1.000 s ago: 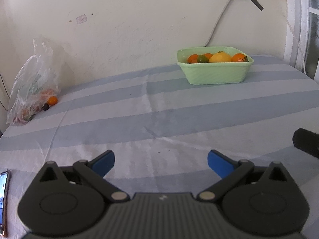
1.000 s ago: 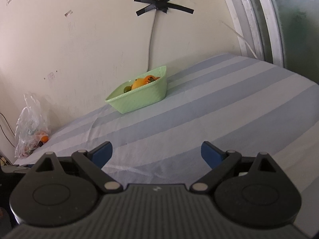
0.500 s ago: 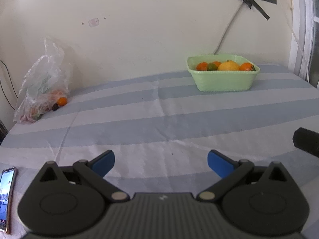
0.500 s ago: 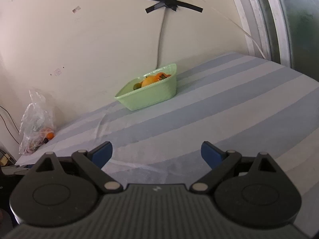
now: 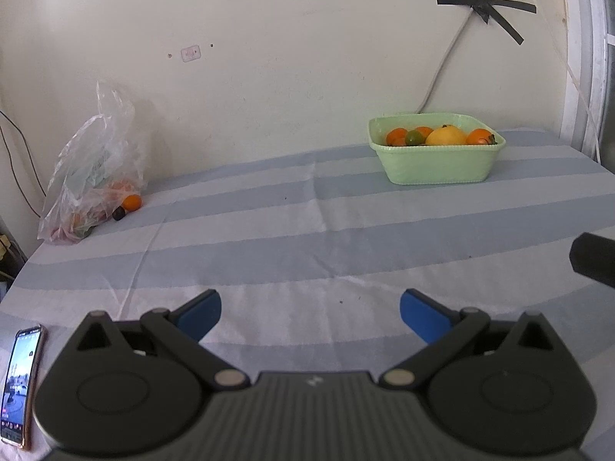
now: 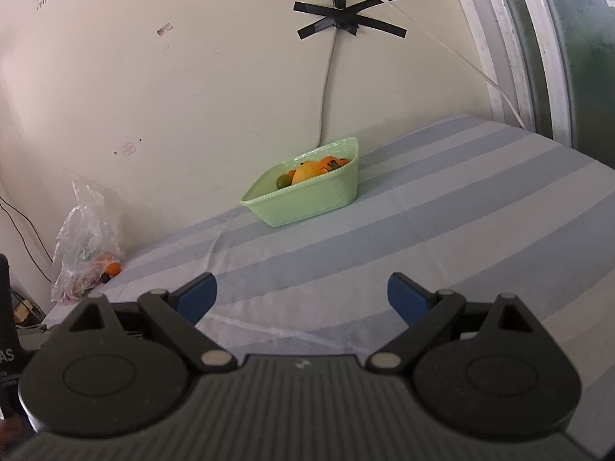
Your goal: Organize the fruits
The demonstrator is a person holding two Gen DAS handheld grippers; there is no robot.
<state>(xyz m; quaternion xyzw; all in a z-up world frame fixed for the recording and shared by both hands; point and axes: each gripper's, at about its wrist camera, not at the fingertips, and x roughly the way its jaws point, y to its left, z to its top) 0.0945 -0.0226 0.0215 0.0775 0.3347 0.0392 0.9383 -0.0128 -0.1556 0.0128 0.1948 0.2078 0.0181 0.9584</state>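
Observation:
A pale green basket (image 5: pixel 438 163) stands at the back right of the striped table by the wall and holds several orange, yellow and green fruits; it also shows in the right wrist view (image 6: pixel 307 201). A clear plastic bag (image 5: pixel 92 176) with fruit inside lies at the back left. An orange (image 5: pixel 132 202) and a small dark fruit (image 5: pixel 118 213) sit at its mouth. My left gripper (image 5: pixel 309 313) is open and empty above the near table. My right gripper (image 6: pixel 301 299) is open and empty, far from the basket.
A phone (image 5: pixel 19 382) with its screen lit lies at the near left edge. A grey cable (image 5: pixel 442 73) runs down the wall behind the basket. A window frame (image 6: pixel 538 57) stands at the right. The striped cloth (image 5: pixel 307 230) covers the table.
Both grippers have risen and pulled back a little, so the basket and bag sit lower in view. The jaws stay open.

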